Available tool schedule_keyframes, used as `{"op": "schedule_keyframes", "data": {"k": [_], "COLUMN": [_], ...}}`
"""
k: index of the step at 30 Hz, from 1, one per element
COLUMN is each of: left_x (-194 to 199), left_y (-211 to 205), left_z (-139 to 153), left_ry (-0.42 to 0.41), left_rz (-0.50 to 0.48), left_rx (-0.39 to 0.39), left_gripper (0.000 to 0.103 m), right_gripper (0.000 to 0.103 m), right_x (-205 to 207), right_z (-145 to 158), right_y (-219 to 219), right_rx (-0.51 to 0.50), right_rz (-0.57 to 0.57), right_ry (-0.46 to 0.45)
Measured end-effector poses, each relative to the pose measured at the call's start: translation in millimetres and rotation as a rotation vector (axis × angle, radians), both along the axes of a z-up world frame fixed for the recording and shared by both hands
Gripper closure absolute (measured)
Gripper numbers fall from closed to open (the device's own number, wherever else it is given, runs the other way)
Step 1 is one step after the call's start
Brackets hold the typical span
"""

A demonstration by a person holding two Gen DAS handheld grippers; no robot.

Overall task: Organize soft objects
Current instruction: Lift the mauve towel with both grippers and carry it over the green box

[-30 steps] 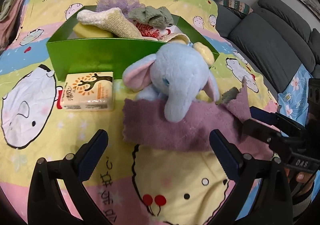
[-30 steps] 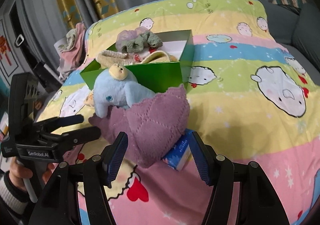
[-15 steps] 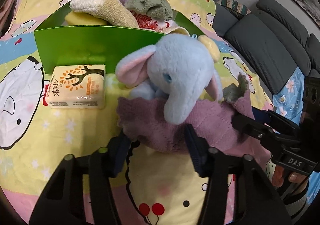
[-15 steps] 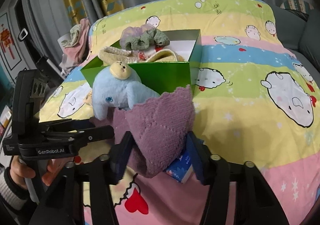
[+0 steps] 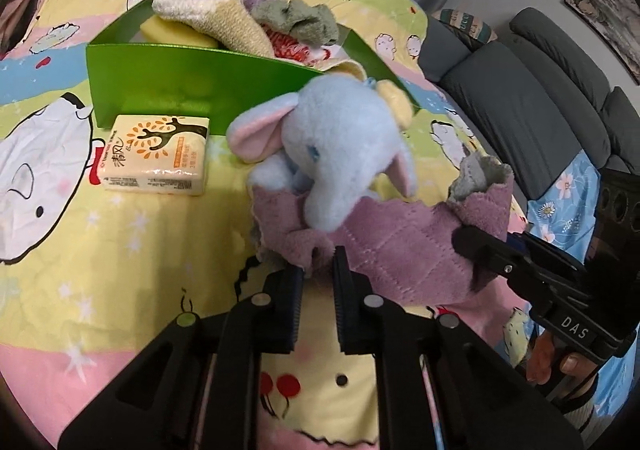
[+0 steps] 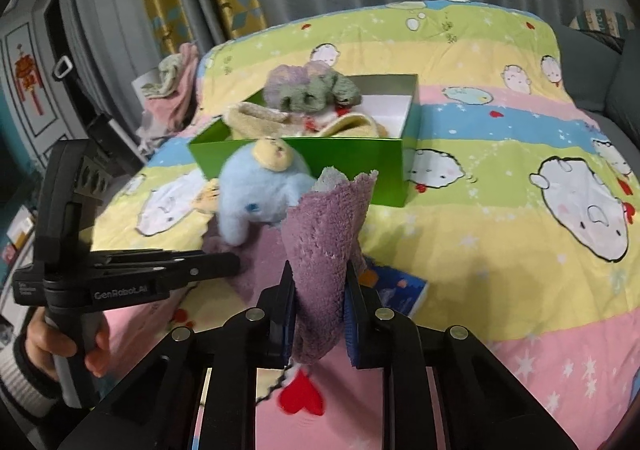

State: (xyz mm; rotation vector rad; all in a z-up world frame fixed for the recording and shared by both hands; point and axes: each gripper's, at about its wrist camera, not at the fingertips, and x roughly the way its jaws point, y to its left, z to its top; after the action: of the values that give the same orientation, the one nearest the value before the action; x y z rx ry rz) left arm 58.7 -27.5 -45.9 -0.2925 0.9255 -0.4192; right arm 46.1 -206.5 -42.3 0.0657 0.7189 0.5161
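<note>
Purple towel pinched by both claws, elephant atop

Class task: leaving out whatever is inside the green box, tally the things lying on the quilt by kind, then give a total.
Plush elephant: 1
Purple cloth: 1
Packs: 2, yellow pack and blue pack
Green box: 1
Total: 5
</note>
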Motion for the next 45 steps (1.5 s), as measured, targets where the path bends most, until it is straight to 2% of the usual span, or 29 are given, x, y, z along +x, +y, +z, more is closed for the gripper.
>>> {"op": "schedule_keyframes", "data": {"k": [11,15,21,32,45], "left_x": [-60.0,-77.7,-84.6,-71.6,-12.1], "left_y": [6.8,20.2,32.4,35.4,39.4], "left_z": [32.9,45.6,64.6,99.7,144.2], "left_ry": [-0.072,-0.096,-0.142,-0.229,-0.301], "left_rz": [-0.020,0.019,0.061,0.057,0.069], "left_rx": [0.017,0.001,-0.005,0.015,0.044], "left_gripper": [0.091,0.091,0.091,0.091,0.091], "right_gripper": [0.082,0.082,0.082,0.082,0.082], "right_x": [-44.1,-54.5,-62.5,-55.1,-5.8], "right_z": [24.6,33.0,44.6,76.8,127.6], "right_y": [10.1,16.0,25.5,44.7,58.6], "right_rx": [0.037,0.052,0.060,0.049,0.057], "right_rz": [0.102,0.123,0.135,0.151,0.129], "right_ry": [-0.014,-0.033,-0.063,-0.150,-0.272]}}
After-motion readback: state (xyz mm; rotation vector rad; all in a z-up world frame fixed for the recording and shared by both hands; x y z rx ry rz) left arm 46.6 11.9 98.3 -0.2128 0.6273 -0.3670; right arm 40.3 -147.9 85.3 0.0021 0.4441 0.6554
